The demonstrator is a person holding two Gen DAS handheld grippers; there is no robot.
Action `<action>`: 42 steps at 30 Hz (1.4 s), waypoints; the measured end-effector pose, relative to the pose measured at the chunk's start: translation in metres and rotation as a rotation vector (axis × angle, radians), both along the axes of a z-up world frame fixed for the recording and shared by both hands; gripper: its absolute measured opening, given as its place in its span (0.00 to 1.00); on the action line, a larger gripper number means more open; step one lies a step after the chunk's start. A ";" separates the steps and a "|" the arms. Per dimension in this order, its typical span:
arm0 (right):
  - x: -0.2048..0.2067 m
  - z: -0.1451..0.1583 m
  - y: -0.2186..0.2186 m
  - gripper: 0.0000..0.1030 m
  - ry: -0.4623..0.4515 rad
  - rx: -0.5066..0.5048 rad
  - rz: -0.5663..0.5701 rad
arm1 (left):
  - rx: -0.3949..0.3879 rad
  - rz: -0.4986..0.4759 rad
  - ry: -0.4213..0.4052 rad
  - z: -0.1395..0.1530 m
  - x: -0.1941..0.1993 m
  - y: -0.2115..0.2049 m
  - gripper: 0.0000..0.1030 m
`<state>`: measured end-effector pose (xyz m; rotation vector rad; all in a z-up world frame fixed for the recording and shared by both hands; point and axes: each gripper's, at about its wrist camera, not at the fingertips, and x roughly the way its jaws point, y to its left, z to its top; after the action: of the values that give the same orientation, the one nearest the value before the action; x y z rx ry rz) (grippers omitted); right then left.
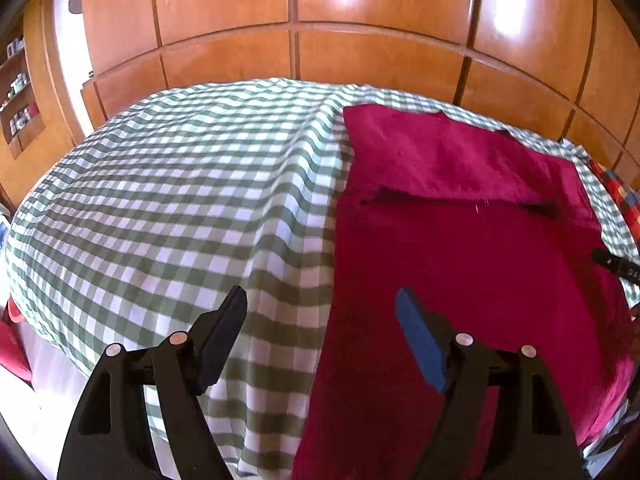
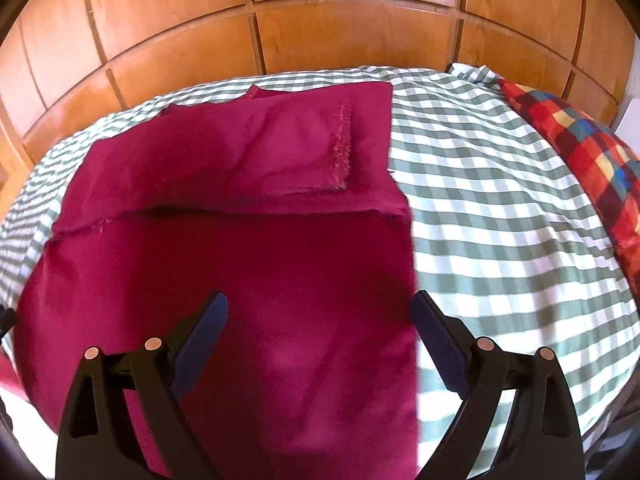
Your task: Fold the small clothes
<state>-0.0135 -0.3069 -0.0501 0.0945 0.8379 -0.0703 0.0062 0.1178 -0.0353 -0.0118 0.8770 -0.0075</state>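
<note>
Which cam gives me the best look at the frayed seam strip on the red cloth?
Right wrist view. The frayed seam strip shows clearly on the folded-over upper part of the red cloth. In the left wrist view the red cloth fills the right side, but that strip can't be made out.

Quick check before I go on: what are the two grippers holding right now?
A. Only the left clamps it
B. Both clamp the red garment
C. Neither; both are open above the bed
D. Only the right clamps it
C: the left gripper and right gripper both have jaws spread wide with nothing between them, over the red garment lying flat on the checked bedspread.
</note>
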 end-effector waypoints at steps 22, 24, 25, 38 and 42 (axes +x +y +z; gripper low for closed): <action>-0.133 -0.047 -0.026 0.57 0.352 0.218 0.213 | -0.153 -0.180 0.226 -0.042 -0.093 0.011 0.56; -0.133 -0.059 -0.021 0.49 0.373 0.227 0.226 | -0.183 -0.209 0.262 -0.049 -0.095 0.011 0.50; -0.129 -0.063 -0.020 0.45 0.385 0.235 0.229 | -0.183 -0.218 0.277 -0.053 -0.096 0.010 0.40; -0.122 0.029 0.008 0.12 0.169 0.358 0.421 | -0.399 -0.290 0.209 -0.017 -0.092 0.032 0.02; -0.104 0.056 -0.005 0.12 0.058 0.467 0.383 | -0.532 -0.329 0.114 0.016 -0.079 0.033 0.02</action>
<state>-0.1176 -0.3122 0.0058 0.3694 0.9049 0.4873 -0.0725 0.1508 -0.0197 -0.3679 0.9615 -0.5516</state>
